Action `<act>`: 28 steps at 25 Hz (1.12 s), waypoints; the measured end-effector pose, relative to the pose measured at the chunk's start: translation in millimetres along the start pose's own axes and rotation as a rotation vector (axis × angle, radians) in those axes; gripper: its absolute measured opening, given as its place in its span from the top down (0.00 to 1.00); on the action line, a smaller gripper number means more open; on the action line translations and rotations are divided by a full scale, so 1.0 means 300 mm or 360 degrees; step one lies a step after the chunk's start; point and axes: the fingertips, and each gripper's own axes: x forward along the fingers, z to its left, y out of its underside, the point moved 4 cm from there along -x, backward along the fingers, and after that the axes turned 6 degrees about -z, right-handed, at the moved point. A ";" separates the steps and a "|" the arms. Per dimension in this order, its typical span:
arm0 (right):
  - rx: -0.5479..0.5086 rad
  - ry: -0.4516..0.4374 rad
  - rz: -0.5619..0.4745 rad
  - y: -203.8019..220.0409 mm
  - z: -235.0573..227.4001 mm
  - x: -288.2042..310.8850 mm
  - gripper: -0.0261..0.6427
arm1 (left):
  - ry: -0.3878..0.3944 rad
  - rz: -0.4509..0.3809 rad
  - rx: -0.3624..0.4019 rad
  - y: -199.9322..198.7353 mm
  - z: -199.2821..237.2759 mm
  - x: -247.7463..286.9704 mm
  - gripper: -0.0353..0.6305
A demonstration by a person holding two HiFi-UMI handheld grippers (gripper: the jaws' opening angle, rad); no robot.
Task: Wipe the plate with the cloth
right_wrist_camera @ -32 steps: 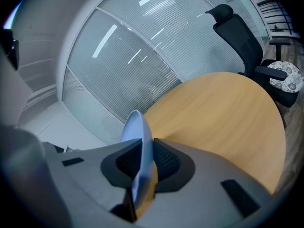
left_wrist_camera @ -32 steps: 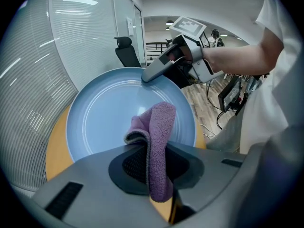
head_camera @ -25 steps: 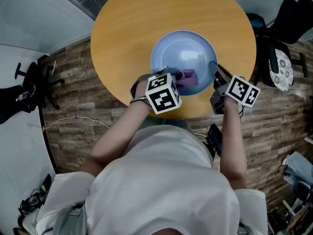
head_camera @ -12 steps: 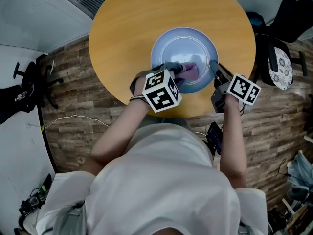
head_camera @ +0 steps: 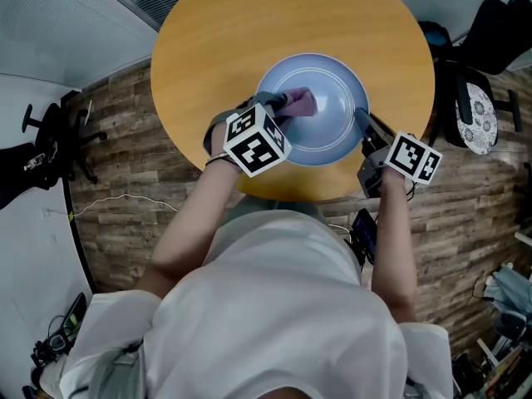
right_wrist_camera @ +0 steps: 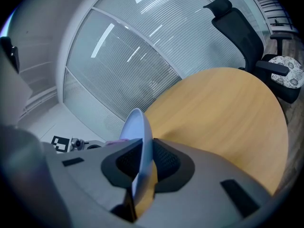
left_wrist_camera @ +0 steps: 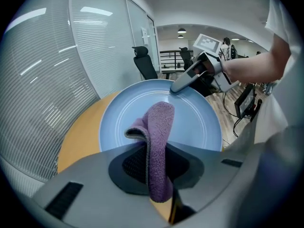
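A pale blue plate (head_camera: pixel 332 131) lies over the round wooden table (head_camera: pixel 249 32) near its front edge. My right gripper (head_camera: pixel 362 125) is shut on the plate's right rim, and in the right gripper view the plate (right_wrist_camera: pixel 140 141) runs edge-on between the jaws. My left gripper (head_camera: pixel 278 106) is shut on a purple cloth (head_camera: pixel 300 101) and holds it against the plate's left inner part. In the left gripper view the cloth (left_wrist_camera: pixel 158 141) hangs from the jaws over the plate (left_wrist_camera: pixel 199 122), with the right gripper (left_wrist_camera: pixel 187 80) at the far rim.
A black office chair (head_camera: pixel 478 98) with a patterned seat cushion stands right of the table. Wood-plank floor with cables (head_camera: pixel 125 206) lies around the table. Glass walls with blinds (left_wrist_camera: pixel 42 80) are on the left.
My left gripper has carried the cloth from the plate's near right part up and to the left across the plate. The right gripper and plate have stayed put.
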 end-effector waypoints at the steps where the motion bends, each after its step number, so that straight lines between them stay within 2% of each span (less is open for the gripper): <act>1: 0.0003 -0.0004 0.0001 0.000 0.001 0.000 0.88 | -0.0015 -0.0003 -0.0016 0.006 0.014 -0.005 0.85; 5: 0.0007 -0.0026 0.0015 0.000 0.013 0.002 0.87 | -0.0053 -0.0006 -0.0061 0.010 0.047 -0.014 0.85; 8: 0.0010 -0.0038 0.0033 0.011 0.023 0.012 0.87 | -0.0039 0.0006 -0.0051 0.011 0.036 -0.009 0.85; 17: 0.0011 -0.0061 0.0119 0.064 0.059 0.062 0.87 | 0.0087 -0.0014 0.0076 -0.072 -0.060 0.040 0.85; 28: 0.0021 -0.0035 0.0080 0.046 0.062 0.084 0.87 | 0.0255 -0.0042 0.0219 -0.141 -0.196 0.071 0.85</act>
